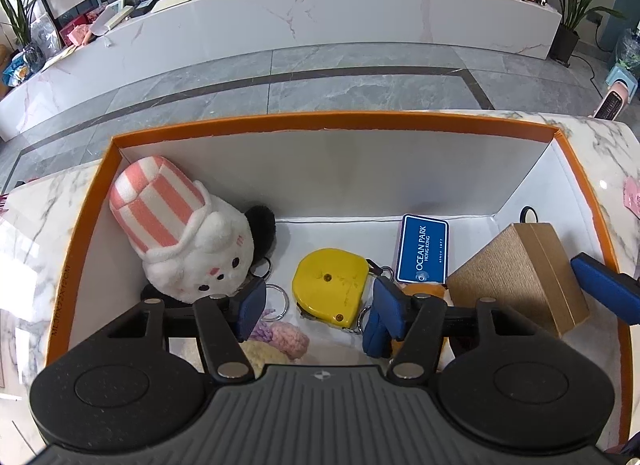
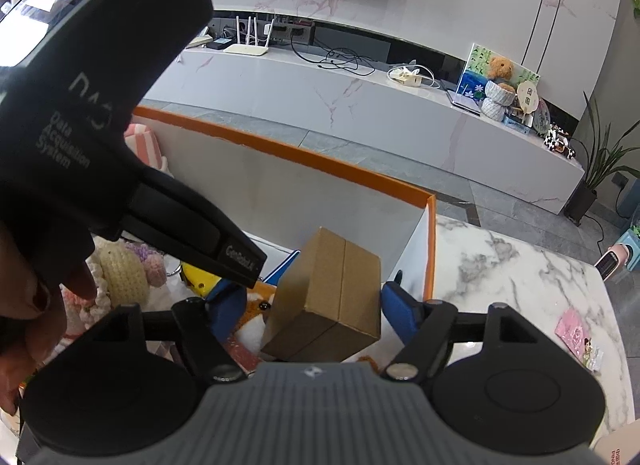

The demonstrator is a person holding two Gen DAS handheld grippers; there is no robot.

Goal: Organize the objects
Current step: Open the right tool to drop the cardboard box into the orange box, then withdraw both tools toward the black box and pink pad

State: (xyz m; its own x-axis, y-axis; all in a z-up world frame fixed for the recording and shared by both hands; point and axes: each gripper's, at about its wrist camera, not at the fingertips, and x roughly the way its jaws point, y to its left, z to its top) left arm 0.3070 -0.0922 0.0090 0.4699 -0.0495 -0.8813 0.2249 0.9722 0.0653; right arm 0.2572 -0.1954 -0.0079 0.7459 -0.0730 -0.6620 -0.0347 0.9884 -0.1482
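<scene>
An orange-rimmed white storage box (image 1: 320, 122) stands on the marble table. On its floor lies a yellow tape measure (image 1: 330, 289), between the blue fingers of my left gripper (image 1: 316, 315), which is open with a gap on the left side. A brown cardboard box (image 2: 332, 297) leans tilted in the storage box's right corner. My right gripper (image 2: 314, 311) is open around it, the left pad clear of it. The cardboard box (image 1: 524, 277) also shows in the left wrist view, with a right finger (image 1: 604, 285) beside it.
Inside the storage box are a white plush with a pink striped hat (image 1: 192, 241), a blue Ocean Park plate (image 1: 424, 249), key rings (image 1: 276, 301), crochet pieces (image 1: 280, 339) and an orange plush (image 2: 256, 305). A pink card (image 2: 572, 329) lies on the marble table (image 2: 520, 277).
</scene>
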